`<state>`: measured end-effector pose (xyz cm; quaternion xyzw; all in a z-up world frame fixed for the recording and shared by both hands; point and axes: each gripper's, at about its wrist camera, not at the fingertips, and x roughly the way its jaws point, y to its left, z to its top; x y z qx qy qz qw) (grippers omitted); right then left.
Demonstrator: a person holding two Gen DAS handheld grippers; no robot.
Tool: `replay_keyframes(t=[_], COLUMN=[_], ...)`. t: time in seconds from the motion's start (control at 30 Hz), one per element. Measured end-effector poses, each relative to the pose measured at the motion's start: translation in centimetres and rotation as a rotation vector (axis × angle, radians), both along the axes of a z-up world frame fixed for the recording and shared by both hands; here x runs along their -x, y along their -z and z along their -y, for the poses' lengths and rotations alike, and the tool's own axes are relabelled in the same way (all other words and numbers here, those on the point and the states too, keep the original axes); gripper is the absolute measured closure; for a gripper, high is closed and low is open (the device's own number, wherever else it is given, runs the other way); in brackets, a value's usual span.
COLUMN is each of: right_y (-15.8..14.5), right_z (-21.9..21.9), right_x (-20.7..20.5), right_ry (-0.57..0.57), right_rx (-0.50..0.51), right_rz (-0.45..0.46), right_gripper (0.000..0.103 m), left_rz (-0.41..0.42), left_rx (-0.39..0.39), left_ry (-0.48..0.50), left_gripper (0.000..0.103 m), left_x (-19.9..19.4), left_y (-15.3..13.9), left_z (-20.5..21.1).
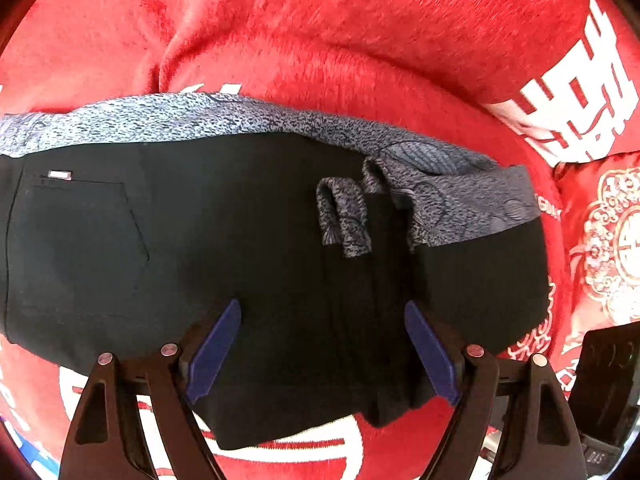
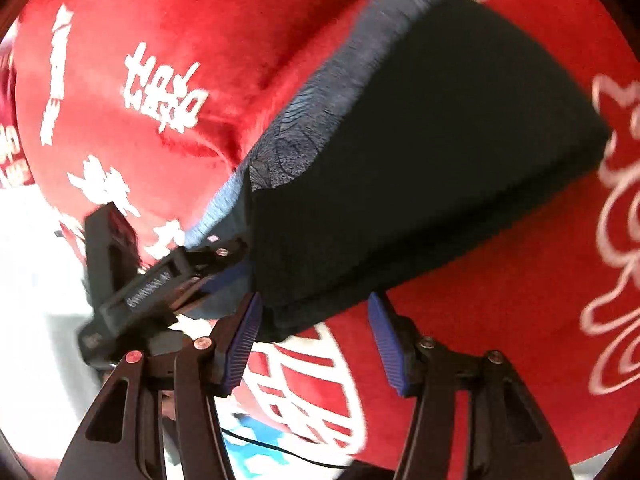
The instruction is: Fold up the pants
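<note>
Pants [image 1: 240,240]: folded compact on the red blanket [image 1: 360,40], grey waistband at the top of the frame.
Left gripper [image 1: 322,352]: your jaws gape, empty, hovering over the fold.
Right gripper [image 2: 314,340]: wide apart, holding nothing, at the bundle's near edge.

Lighting: bright, even, soft shadows. Left wrist view: sharp; black pants [image 1: 248,248] lose detail in shade. Right wrist view: motion blur throughout, overexposed white patch lower left. Both: fisheye bending, dark vignette at corners.

Matt black cloth pants [image 1: 240,240], speckled grey knit waistband [image 1: 160,124], fuzzy red plush blanket [image 1: 320,40]
</note>
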<state>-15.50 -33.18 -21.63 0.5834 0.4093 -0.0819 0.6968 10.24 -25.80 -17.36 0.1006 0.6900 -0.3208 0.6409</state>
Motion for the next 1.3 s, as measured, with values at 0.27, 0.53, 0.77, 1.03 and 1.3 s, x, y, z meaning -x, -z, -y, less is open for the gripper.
replay_keyframes(t=[0.27, 0.53, 0.77, 1.03, 1.3], right_y=[3.4, 0.6, 0.1, -5.1, -2.6], right_z=[-0.1, 0.0, -0.4, 7.7, 9.7], right_x=[0.6, -1.1, -1.8, 1.6, -0.8], right_ry=[0.16, 0.114, -0.033, -0.005, -0.09], right_rx=[-0.207, -0.104, -0.014, 0.322, 0.336], right_rz=[0.034, 0.079, -0.03, -0.128, -0.174], right_gripper=[0.083, 0.084, 0.071, 0.071, 0.071], left_rz=[0.005, 0.093, 0.202, 0.242, 0.219], left_rx=[0.002, 0.041, -0.057, 0.014, -0.084], left_ry=[-0.014, 0.009, -0.007, 0.078, 0.055], left_gripper=[0.018, 0.018, 0.018, 0.018, 0.017], left_x=[-0.2, -1.0, -1.1, 1.1, 2.6], left_y=[0.7, -2.2, -3.3, -4.9, 0.8], left_z=[1.0, 2.1, -0.3, 5.4, 4.9])
